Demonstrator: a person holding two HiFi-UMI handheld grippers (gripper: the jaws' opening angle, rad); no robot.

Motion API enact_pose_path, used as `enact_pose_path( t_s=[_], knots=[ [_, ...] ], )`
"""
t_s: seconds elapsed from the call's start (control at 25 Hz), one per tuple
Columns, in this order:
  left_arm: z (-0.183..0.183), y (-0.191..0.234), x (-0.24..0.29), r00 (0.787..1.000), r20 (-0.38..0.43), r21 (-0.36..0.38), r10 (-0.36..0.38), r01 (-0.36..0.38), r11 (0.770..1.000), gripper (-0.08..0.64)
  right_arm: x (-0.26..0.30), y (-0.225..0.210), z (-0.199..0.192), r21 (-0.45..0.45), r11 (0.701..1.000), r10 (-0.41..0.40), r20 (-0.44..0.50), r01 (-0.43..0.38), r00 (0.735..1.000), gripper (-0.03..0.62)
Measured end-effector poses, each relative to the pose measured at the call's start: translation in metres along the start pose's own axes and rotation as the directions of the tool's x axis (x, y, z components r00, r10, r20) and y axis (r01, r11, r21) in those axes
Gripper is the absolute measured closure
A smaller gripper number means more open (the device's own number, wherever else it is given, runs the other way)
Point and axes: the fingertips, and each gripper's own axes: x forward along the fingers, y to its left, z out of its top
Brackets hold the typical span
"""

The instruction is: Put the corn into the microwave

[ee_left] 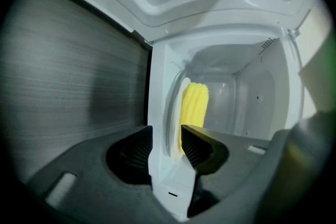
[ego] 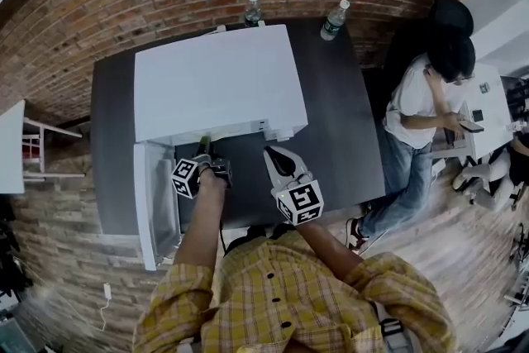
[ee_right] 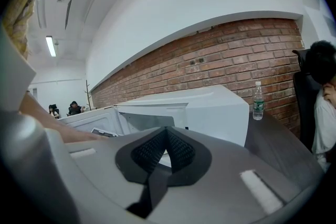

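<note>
1. Left gripper (ee_left: pixel 167 132): its fingers (ee_left: pixel 200 147) are standing wide apart and clamping nothing. They are reaching into the mouth of the microwave (ee_left: pixel 247 97), and a white edge of the oven's front is showing in the gap between them. Judged a release posture, opened wide so the load is not dragged along.
2. Corn (ee_left: pixel 194 105): lying inside the cavity just beyond the fingertips, against a white round rim (ee_left: pixel 175 107) (plate or turntable, cannot tell). No pad is pressing on it. Judged delivered.
3. Right gripper (ee_right: pixel 166 131): its fingers are closed together on nothing. It is hovering outside the oven, beside the left fingers, probably keeping clear of the opening.
4. Door (ego: pixel 153 211): hanging open to the left of the left fingers, giving access. Judged not yet shut.
5. Table (ego: pixel 347 120): carrying the microwave. Two bottles (ego: pixel 334 19) are standing far beyond the fingers, behind the oven.
</note>
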Motion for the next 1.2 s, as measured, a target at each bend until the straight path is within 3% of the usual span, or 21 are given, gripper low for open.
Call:
enact_pose_path(
  t_s=[0.2, 0.36, 0.44, 0.64, 0.76, 0.92, 1.0, 1.2],
  knots=[
    [-0.017, -0.008, -0.028, 0.998, -0.028, 0.033, -0.048, 0.049, 0.998, 0.39, -0.009, -0.003, 0.003, 0.0, 1.0, -0.003, 0.011, 0.003, 1.0, 0.586],
    [-0.041, -0.019, -0.05, 0.986, -0.101, 0.073, -0.135, 0.143, 0.987, 0.452, -0.02, -0.003, 0.003, -0.004, 1.0, -0.004, 0.018, 0.004, 1.0, 0.586],
    [-0.054, -0.031, -0.062, 0.97, -0.16, 0.142, -0.183, 0.206, 0.968, 0.56, -0.024, -0.001, 0.003, -0.006, 1.0, 0.0, 0.024, 0.0, 1.0, 0.586],
    [-0.08, -0.066, -0.093, 0.923, -0.251, 0.302, -0.291, 0.361, 0.882, 0.56, -0.035, 0.003, 0.008, -0.002, 1.0, 0.007, 0.044, -0.007, 0.999, 0.586],
    [-0.096, -0.089, -0.115, 0.897, -0.296, 0.46, -0.33, 0.436, 0.773, 0.56, -0.041, 0.005, 0.012, -0.002, 1.0, 0.012, 0.056, -0.012, 0.998, 0.586],
    [-0.113, -0.113, -0.145, 0.879, -0.325, 0.669, -0.348, 0.474, 0.573, 0.56, -0.051, 0.011, 0.016, -0.001, 1.0, 0.022, 0.069, -0.022, 0.997, 0.586],
    [-0.122, -0.12, -0.157, 0.874, -0.342, 0.738, -0.345, 0.477, 0.477, 0.561, -0.054, 0.015, 0.018, -0.005, 1.0, 0.026, 0.077, -0.026, 0.997, 0.586],
    [-0.139, -0.131, -0.179, 0.859, -0.38, 0.816, -0.343, 0.486, 0.313, 0.561, -0.064, 0.022, 0.022, -0.003, 0.999, 0.04, 0.097, -0.04, 0.994, 0.586]
  ],
)
